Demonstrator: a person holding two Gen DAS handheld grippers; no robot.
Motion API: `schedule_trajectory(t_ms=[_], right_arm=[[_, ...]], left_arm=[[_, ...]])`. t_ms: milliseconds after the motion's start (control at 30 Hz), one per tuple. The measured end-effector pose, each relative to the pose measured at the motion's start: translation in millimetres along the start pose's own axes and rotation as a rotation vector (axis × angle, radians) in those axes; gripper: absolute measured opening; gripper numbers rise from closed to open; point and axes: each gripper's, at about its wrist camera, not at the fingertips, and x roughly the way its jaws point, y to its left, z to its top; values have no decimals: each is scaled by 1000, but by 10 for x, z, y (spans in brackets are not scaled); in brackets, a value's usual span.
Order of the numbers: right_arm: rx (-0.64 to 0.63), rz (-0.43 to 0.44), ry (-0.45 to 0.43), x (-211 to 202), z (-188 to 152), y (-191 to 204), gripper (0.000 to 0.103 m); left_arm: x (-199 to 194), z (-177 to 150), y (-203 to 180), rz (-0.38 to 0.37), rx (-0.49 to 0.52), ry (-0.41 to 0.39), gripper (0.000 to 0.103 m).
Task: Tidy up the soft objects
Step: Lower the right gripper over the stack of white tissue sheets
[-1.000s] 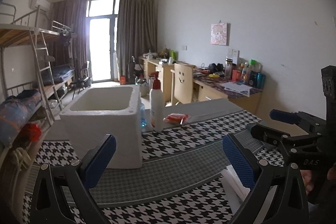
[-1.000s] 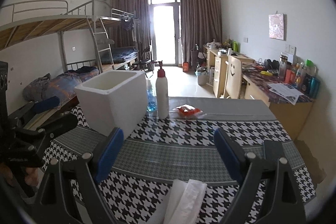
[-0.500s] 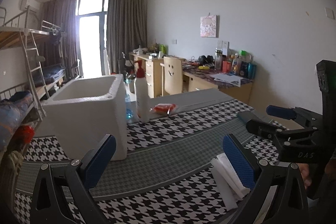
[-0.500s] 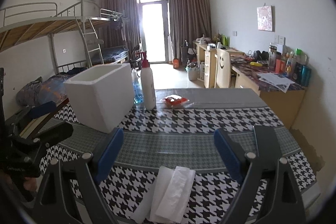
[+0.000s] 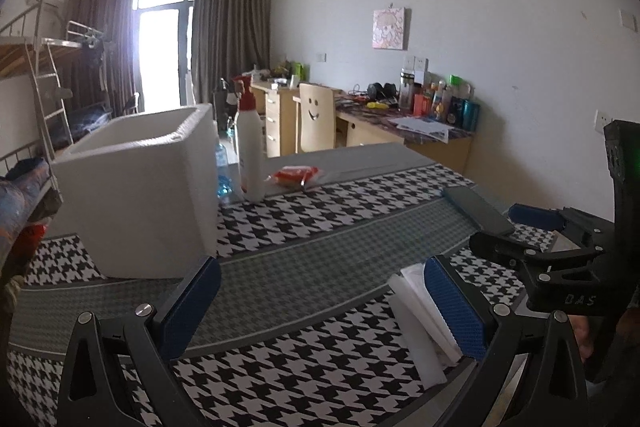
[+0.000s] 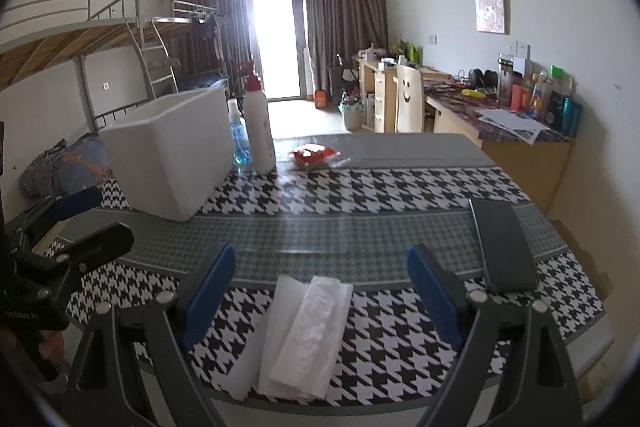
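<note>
A: Both cameras sit low at the table's (image 6: 400,187) near edge, facing the far window (image 6: 276,43).
B: The left one is left, angled right; the right one nearer the folded plastic (image 6: 308,327).
A: Both share the foam box (image 5: 140,187), bottle (image 5: 249,147) and desks (image 6: 500,131)

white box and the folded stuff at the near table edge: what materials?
White box: likely foam, matte, thick walls, rounded rim. Folded stack: looks like thin clear plastic bags or film over a white sheet, crinkled and translucent; exact material unclear.
</note>
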Motion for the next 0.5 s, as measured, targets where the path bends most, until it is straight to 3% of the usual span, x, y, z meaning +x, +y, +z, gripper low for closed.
schedule_trajectory(t_ms=[500], right_arm=[[40, -13, 84, 190, -281, -108, 90]], left_arm=[[159, -184, -43, -8, 8, 63, 102]])
